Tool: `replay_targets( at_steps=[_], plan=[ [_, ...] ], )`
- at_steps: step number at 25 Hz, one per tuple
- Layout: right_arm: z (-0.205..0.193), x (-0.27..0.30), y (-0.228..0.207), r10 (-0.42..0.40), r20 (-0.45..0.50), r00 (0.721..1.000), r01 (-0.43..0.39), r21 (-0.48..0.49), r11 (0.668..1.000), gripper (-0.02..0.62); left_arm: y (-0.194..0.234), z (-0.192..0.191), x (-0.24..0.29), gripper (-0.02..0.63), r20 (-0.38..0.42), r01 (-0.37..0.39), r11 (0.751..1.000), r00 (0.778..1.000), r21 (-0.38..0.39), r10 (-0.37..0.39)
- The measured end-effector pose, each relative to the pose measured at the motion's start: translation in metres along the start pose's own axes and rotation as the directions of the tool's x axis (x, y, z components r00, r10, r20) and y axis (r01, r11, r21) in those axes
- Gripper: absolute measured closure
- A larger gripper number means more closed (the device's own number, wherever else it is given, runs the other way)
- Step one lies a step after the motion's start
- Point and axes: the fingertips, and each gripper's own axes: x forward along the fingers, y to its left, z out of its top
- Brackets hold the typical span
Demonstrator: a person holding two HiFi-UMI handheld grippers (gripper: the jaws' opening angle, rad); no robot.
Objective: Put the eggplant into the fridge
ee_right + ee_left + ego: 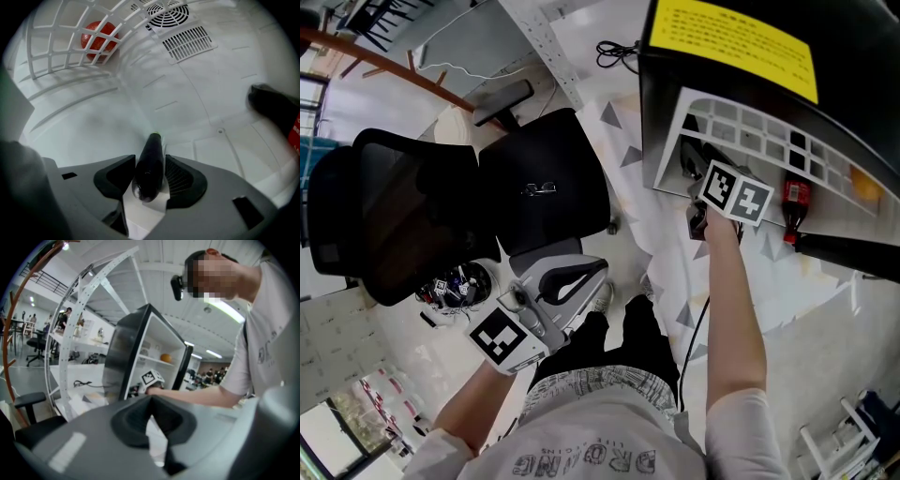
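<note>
Taking the fridge (658, 103) first, you have its black body open in front of you, and its white inner wall fills the right gripper view. The black office chair (487, 202) stands to your left and plays no part in this job. Your right gripper (698, 178) is inside the fridge compartment with its jaws clamped on the eggplant (150, 161). Your left gripper (586, 278) hangs low beside the chair seat, well apart from the fridge, its jaws together with nothing between them. Toward the compartment's left side is a white grid shelf (56, 56), and behind it sits a red round thing (99, 40), perhaps a tomato. At the compartment's right edge stands a dark bottle (276, 110) with a red label, clear of the eggplant.

The relation that matters is this: the eggplant lies straight out along your right jaws. Its long axis points into the fridge toward the back wall, green stem end leading and dark rounded end back between the pads. It looks held above the compartment's white floor rather than resting on it, though I can't tell for sure. By my reading the task is nearly done: lower the eggplant onto the bare floor between bottle and grid shelf, then let the jaws part. Your right hand is the only one placed for that
</note>
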Motion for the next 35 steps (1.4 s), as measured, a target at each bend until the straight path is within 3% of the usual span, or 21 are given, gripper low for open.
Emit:
replay_targets(
  at_steps=[19, 35],
  plan=[
    [0.013, -0.028, 0.012, 0.012, 0.042, 0.999, -0.01, -0.049, 0.999, 0.413, -0.006, 0.008, -0.002, 0.599, 0.023, 0.028, 1.0, 0.999, 0.012, -0.028],
    [0.007, -0.098, 0.057, 0.043, 0.123, 0.991, -0.026, -0.134, 0.991, 0.546, -0.023, 0.021, -0.021, 0.599, 0.055, 0.071, 0.996, 0.996, 0.06, -0.075]
  ],
)
